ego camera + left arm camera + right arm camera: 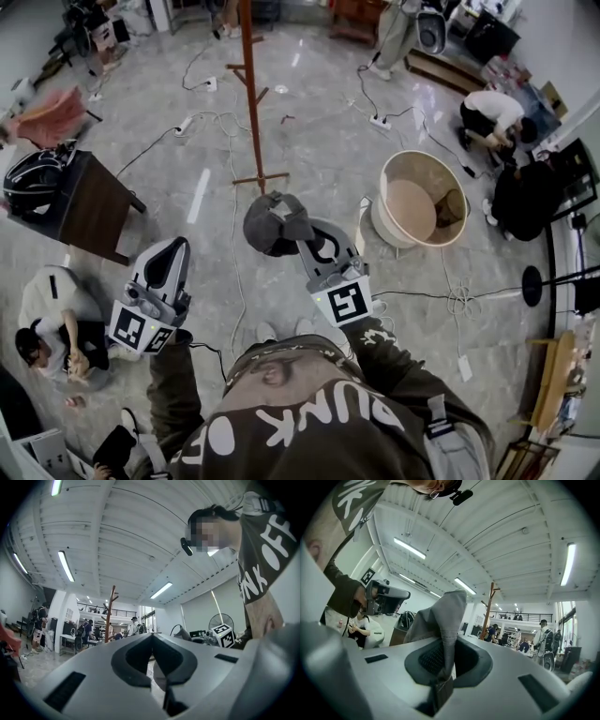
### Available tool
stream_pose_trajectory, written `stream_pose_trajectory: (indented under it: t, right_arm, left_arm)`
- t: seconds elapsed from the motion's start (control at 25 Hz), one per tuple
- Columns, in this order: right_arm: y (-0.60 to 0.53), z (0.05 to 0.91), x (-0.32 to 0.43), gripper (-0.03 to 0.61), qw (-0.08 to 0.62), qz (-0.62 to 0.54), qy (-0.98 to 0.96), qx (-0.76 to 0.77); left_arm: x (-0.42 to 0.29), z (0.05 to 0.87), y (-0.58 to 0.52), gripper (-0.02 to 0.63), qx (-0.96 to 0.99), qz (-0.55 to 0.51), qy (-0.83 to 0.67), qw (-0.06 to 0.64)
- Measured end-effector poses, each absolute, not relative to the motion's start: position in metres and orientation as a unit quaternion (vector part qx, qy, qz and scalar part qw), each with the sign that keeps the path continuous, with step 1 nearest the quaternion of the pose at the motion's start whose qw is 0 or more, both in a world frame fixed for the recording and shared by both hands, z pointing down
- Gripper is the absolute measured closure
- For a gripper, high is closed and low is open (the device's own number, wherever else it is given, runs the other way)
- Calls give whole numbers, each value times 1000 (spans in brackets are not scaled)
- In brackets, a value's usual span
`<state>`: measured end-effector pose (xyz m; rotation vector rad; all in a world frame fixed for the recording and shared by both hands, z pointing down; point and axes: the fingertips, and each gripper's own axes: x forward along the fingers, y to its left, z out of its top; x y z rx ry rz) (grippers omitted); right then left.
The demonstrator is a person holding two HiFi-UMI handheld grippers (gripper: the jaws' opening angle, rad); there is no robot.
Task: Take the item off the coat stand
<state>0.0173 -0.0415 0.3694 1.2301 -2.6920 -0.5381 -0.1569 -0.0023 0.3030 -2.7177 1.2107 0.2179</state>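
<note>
Since the grey cap [274, 225] hangs clear of the coat stand [251, 103], I judge the removal done and the step in hand to be carrying the cap away safely. My right hand-held gripper [306, 240] is clenched on a fold of the cap's fabric, which stands up between the pads in the right gripper view. The cap sits at 12 o'clock from my torso, with the stand's post farther out on the same bearing and apart from it. My left hand-held gripper [174, 249] is closed on nothing, at 10 o'clock.

Procedure:
1. Hold the clamp firm, since only a thin fold is pinched.
2. Move slowly.
3. Steer wide of the stand's lower pegs.
4. If a drop point is needed, the round basket [409, 161] at 2 o'clock is a candidate.
</note>
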Motion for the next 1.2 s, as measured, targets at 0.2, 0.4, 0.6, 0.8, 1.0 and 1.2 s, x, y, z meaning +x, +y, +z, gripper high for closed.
stream_pose_trajectory:
  t: [0.2,0.4,0.6,0.8,1.0,1.2]
  right_arm:
    - [-43,369,32,555,58,-175,-893,410]
    - [-50,368,40,557,66,-179,-889,416]
    - [-57,365,47,557,63,-182,-887,421]
    - [-61,362,49,557,65,-182,-886,421]
    - [-65,361,51,557,62,-185,-886,422]
    - [-68,357,50,557,54,-188,-885,422]
  left_arm:
    - [-143,302,-2,609,-908,69,405,82]
    - [-135,300,-5,609,-910,67,401,84]
    - [-131,298,-8,609,-910,66,400,86]
    - [-128,295,-12,609,-911,66,398,88]
    - [-128,297,-14,609,-910,66,400,88]
    - [-131,298,-17,609,-909,66,402,87]
